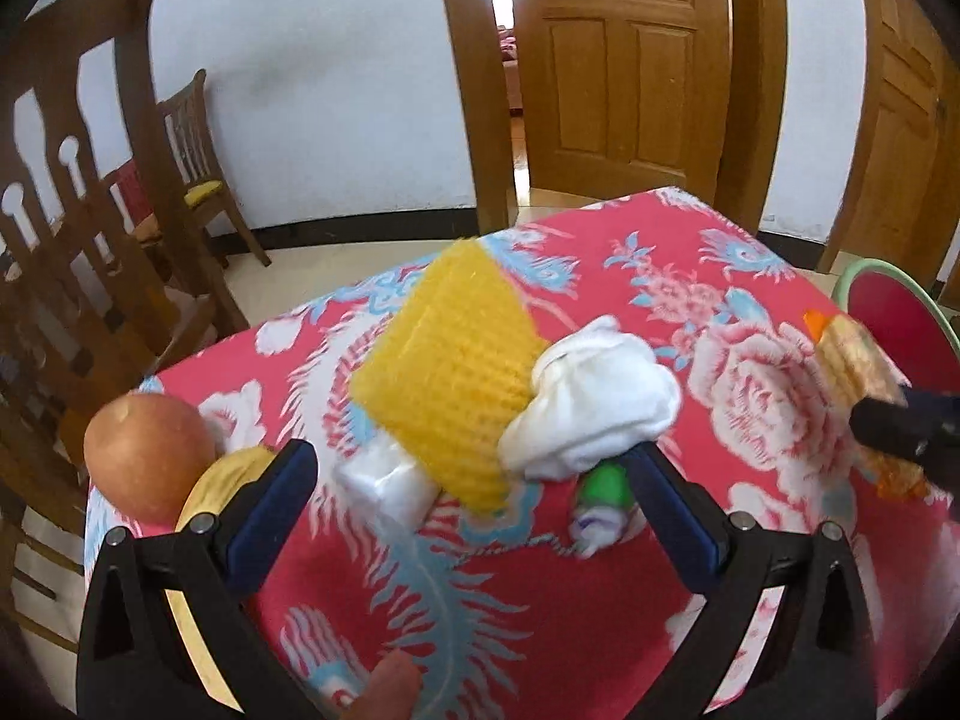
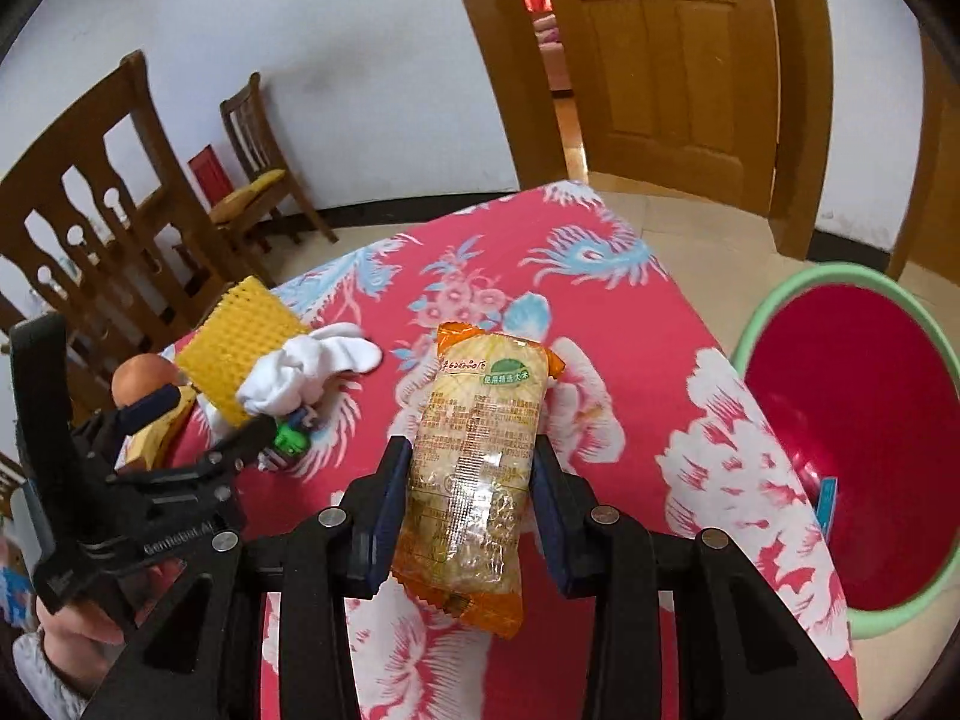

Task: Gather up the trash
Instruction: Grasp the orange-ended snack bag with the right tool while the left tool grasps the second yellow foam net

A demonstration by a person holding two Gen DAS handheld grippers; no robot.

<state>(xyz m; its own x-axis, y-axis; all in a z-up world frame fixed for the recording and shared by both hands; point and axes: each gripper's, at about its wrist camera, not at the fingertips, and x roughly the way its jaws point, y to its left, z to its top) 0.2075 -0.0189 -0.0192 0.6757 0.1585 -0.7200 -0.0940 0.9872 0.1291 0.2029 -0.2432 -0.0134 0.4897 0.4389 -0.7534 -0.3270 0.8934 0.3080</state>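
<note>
Right wrist view: the right gripper [image 2: 471, 489] is clamped on a snack packet [image 2: 474, 468], a clear wrapper with orange ends, held lengthwise between the 2 blue-padded fingers [image 2: 378, 516] so its far end sticks out past the fingertips and its near end hangs back toward the camera. The packet is above the bench [image 2: 600, 300], which is covered by a red cloth printed with white and blue flowers. To the right of the bench, lower down on the floor, stands a red basin [image 2: 852, 420] with a pale green rim. In the left wrist view the left gripper [image 1: 468, 480] stands wide open with nothing between its fingers; just ahead of it on the bench lie a yellow sponge-like block [image 1: 444, 384], a crumpled white tissue [image 1: 594, 408] touching the block's right side, and a small white packet [image 1: 384, 480] at the block's near corner. A small green and white wrapper [image 1: 600, 498] lies under the tissue, just beside the right finger [image 1: 672, 516]. An apple [image 1: 144, 456] and a yellow fruit [image 1: 222, 480] sit at the bench's left edge, beside the left finger. Wooden chairs [image 1: 90, 240] stand beyond the bench to the left
</note>
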